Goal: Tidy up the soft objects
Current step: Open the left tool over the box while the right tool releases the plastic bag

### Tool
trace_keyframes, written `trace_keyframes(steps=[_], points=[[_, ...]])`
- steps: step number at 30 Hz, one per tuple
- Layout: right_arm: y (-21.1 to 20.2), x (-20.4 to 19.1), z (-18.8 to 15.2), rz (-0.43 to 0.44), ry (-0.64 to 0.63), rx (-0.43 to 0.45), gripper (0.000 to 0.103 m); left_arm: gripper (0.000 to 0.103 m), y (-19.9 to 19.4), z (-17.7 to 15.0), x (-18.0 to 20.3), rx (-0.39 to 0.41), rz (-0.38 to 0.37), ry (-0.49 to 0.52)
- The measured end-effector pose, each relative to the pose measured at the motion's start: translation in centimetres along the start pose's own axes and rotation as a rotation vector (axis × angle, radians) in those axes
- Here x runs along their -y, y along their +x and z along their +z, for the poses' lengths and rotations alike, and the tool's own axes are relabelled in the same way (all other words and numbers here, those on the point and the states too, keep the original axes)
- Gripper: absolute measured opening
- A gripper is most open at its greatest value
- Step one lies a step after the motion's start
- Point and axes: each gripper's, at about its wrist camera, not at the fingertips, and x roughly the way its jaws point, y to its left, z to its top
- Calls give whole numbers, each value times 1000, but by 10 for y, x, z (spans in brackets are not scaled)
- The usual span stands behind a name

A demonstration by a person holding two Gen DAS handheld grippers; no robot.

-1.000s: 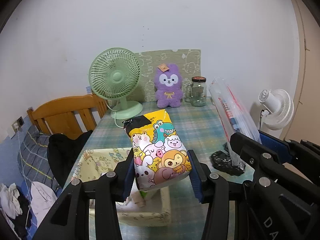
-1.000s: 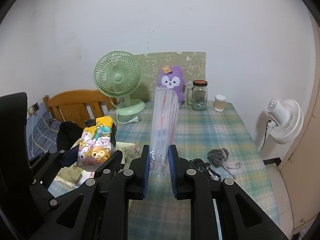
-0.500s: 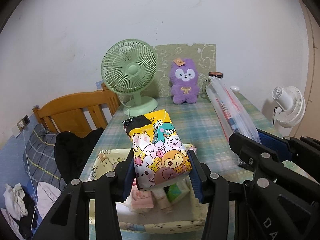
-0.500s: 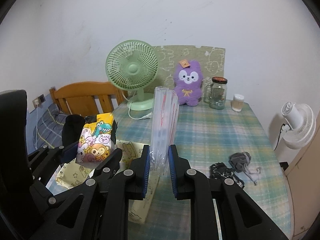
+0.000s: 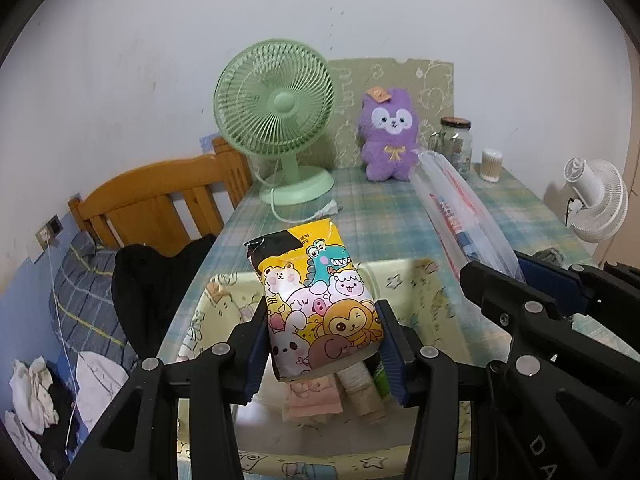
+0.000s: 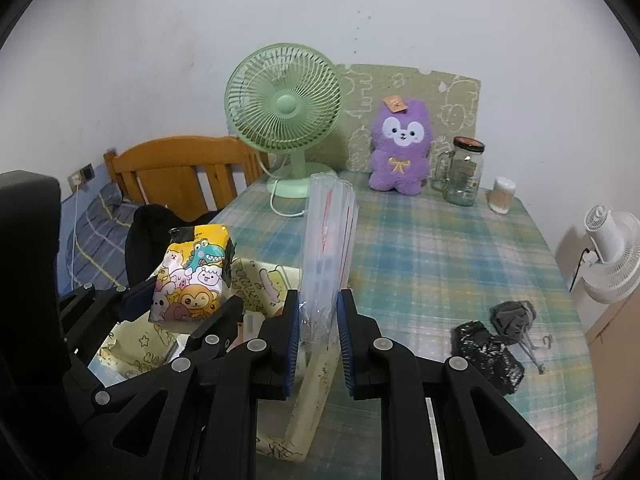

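My left gripper (image 5: 322, 338) is shut on a yellow cartoon-animal packet (image 5: 316, 296) and holds it above the cream fabric storage box (image 5: 436, 292). The same packet (image 6: 192, 276) shows at the left in the right wrist view, over the box (image 6: 316, 392). My right gripper (image 6: 318, 340) is shut on a clear plastic pack (image 6: 328, 248) with red print, standing upright at the box's right edge. From the left wrist view that clear pack (image 5: 460, 216) slants across the right side. Several small soft packs (image 5: 316, 396) lie inside the box.
A green desk fan (image 6: 286, 116), a purple plush toy (image 6: 400, 148), a glass jar (image 6: 464, 172) and a small cotton-swab pot (image 6: 502, 196) stand at the table's back. Black and grey items (image 6: 496, 328) lie on the plaid cloth at right. A wooden chair (image 5: 160, 204) and a white fan (image 6: 612, 256) flank the table.
Both grippers have moved forward and down over the table with their loads. The storage box has come in under them, and its inside with the soft packs now shows.
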Motion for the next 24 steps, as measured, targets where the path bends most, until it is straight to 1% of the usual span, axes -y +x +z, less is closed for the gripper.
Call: trace_keyframes(steps=[7, 9, 11, 15, 17, 21, 24], points=[[16, -8, -3, 55, 5, -28, 21, 52, 16, -4, -13, -39, 26, -23], [21, -11, -4, 72, 6, -35, 21, 53, 19, -6, -17, -52, 23, -39], [25, -14, -4, 81, 4, -43, 21, 57, 23, -8, -20, -68, 25, -48], [33, -20, -8, 101, -5, -58, 21, 58, 28, -13, -25, -90, 41, -47], [36, -23, -9, 112, -10, -65, 21, 67, 31, -15, -27, -104, 48, -49], [42, -30, -12, 137, -25, -78, 21, 74, 35, -20, -32, -128, 58, -49], [47, -33, -13, 162, -32, -91, 21, 84, 38, -22, -35, -140, 73, -45]])
